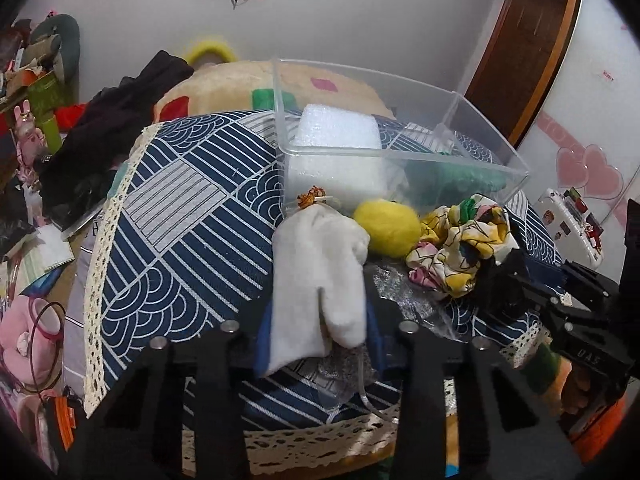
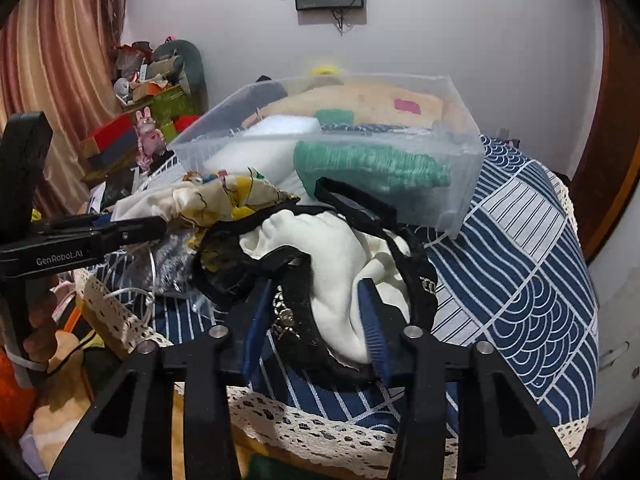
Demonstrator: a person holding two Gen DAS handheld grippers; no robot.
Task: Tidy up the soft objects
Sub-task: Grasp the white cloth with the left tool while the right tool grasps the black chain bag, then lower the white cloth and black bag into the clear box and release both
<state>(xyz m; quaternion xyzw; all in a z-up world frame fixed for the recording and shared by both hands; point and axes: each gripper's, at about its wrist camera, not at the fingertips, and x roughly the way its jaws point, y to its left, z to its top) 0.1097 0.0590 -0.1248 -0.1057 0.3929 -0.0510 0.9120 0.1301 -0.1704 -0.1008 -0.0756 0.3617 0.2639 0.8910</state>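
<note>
A clear plastic bin (image 1: 400, 152) (image 2: 460, 184) stands on the blue patterned cloth and holds a white foam block (image 1: 336, 156) and a green knit item (image 2: 372, 168). My left gripper (image 1: 320, 332) is shut on a white cloth pouch (image 1: 316, 272) just in front of the bin. Beside it lie a yellow ball (image 1: 386, 226) and a yellow printed fabric (image 1: 464, 244). My right gripper (image 2: 316, 328) has its jaws around a cream and black garment (image 2: 332, 264); whether they grip it I cannot tell. The left gripper also shows from the side in the right wrist view (image 2: 132, 228).
The blue patterned cloth (image 1: 192, 216) covers a round table with a lace edge (image 2: 320, 428). A crumpled clear plastic bag (image 1: 404, 296) lies under the items. A big plush cushion (image 1: 240, 80) sits behind the bin. Clutter and toys (image 1: 32, 128) fill the left side.
</note>
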